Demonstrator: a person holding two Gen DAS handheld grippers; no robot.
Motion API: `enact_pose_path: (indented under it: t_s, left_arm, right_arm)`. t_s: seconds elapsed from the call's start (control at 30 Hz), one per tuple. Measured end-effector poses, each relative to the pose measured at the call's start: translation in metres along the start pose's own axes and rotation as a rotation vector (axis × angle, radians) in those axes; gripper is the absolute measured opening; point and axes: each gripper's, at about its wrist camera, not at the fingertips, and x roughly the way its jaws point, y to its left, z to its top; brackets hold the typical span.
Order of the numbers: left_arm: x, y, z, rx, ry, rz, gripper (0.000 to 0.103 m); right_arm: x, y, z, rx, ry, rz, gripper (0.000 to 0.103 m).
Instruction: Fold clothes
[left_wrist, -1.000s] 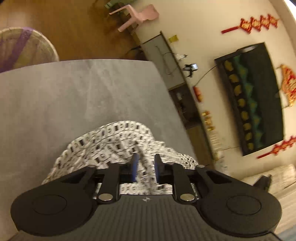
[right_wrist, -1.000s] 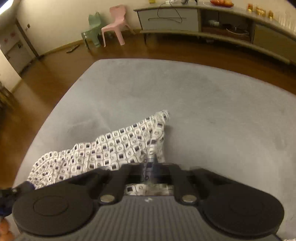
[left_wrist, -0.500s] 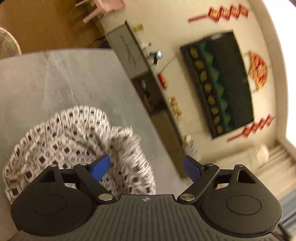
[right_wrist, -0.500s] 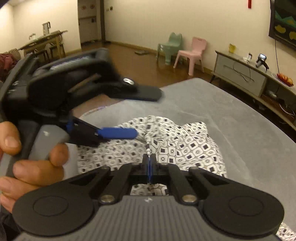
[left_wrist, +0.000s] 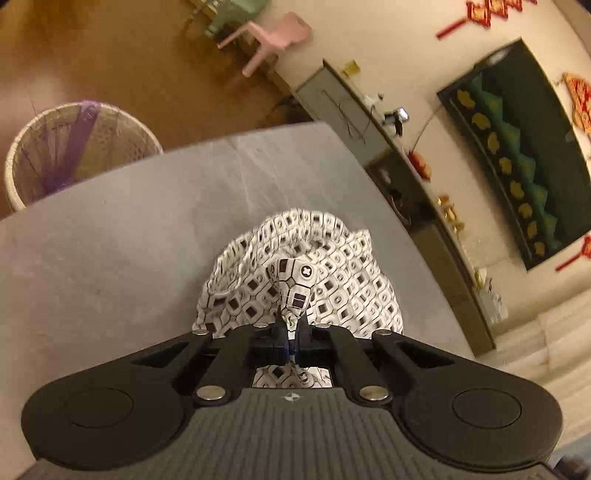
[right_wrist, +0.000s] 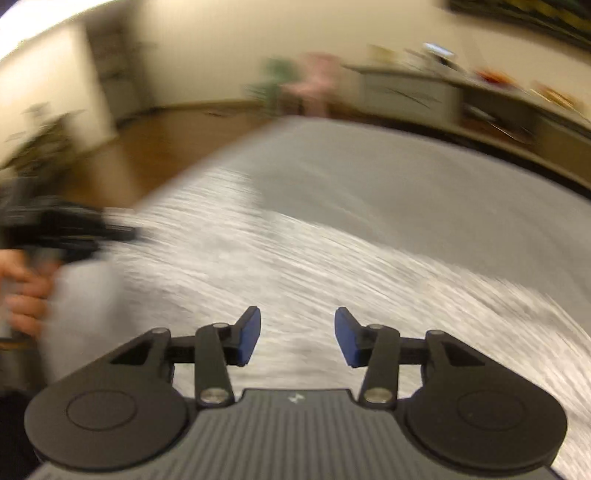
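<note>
Left wrist view peers down past its own left gripper (left_wrist: 291, 332), close above the patterned garment (left_wrist: 332, 280); right wrist view, heavily blurred, skims low over that same garment and grey table (right_wrist: 424, 192)

Black hand-held gripper (right_wrist: 297, 334), blue pads (right_wrist: 248, 334)

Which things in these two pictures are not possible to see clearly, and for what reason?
- Right wrist view: the cloth is smeared by motion blur; its pattern and folds are unreadable.
- Right wrist view: the left hand is blurred and cut by the edge.
- Left wrist view: the left tongs hide the pinched edge of the cloth.
- Basket: its contents are unclear.
</note>
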Motion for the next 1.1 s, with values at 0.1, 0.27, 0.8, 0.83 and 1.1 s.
enact_pose_path:
  t_s: [0.1, 0.27, 0.8, 0.83, 1.1]
  left_arm:
    - [-0.003, -0.012, -0.003, 0.022, -0.026, -0.033, 0.001]
    - [-0.003, -0.023, -0.013, 0.079, -0.058, 0.039, 0.001]
    - [-0.025, -0.070, -0.011, 0.326, -0.278, 0.296, 0.071]
    - [-0.009, -0.080, -0.004, 0.385, -0.243, 0.283, 0.075]
    - [0.121, -0.126, 0.034, 0.648, -0.032, 0.380, 0.076]
  right_arm:
    - [-0.037, -0.067, -0.032, 0.150, -0.014, -0.116, 0.045]
    - [-0.092, -0.160, -0.085, 0.325, 0.005, -0.253, 0.046]
    - [-0.124, -0.206, -0.102, 0.404, -0.057, -0.250, 0.050]
    - [-0.125, -0.203, -0.095, 0.405, -0.064, -0.235, 0.050]
    - [-0.064, -0.153, -0.020, 0.246, -0.051, -0.094, 0.057]
